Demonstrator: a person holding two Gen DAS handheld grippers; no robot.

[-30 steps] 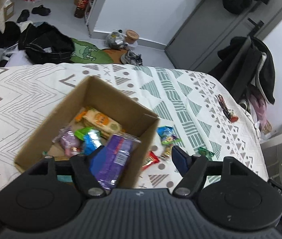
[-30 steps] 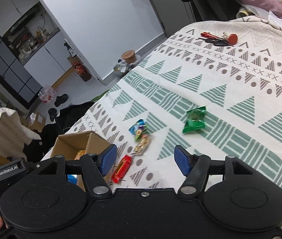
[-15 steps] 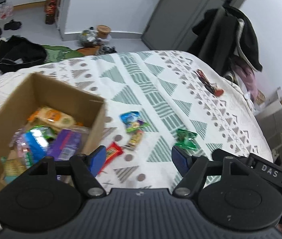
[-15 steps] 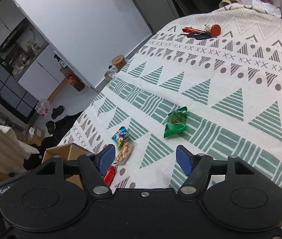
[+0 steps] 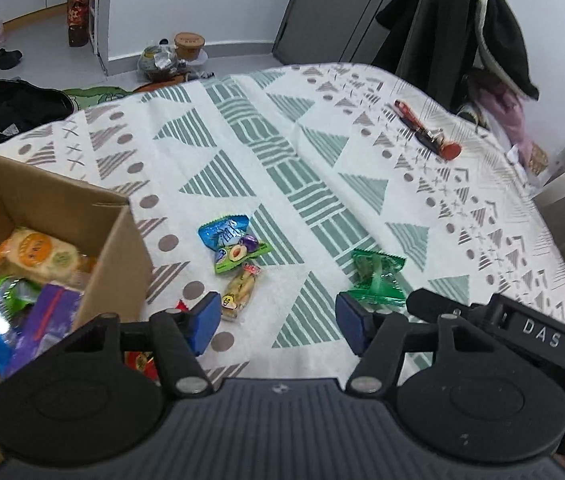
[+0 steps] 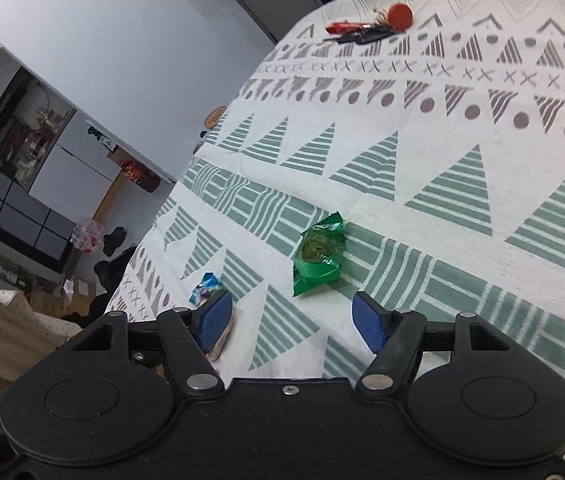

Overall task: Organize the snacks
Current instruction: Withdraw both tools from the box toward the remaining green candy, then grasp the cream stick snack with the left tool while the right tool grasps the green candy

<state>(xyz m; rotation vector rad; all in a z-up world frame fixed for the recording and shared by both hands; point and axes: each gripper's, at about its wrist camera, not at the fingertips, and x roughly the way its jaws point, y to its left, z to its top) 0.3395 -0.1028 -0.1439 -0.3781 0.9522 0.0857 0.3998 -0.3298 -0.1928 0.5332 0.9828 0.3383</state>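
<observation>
Snacks sit partly sorted: the left gripper [image 5: 276, 322], which a second ago hung over the cardboard box [image 5: 118, 256] with a purple packet at its jaws, now has its jaws open and empty beside the box, so that packet seems delivered. Just beyond the box lie a yellow packet [image 5: 240, 290] and a blue-green packet [image 5: 230, 242]; a red wrapper [image 5: 140, 360] is mostly hidden. The right gripper [image 6: 292, 318], jaws open, faces the green packet [image 6: 318, 256]. Farthest, keys [image 5: 428, 134] rest on the bed [image 5: 322, 168].

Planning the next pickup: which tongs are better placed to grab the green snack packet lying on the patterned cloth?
Right. The right tongs are open with the green packet centred just ahead. The left tongs, also open, sit nearer the cardboard box.
</observation>
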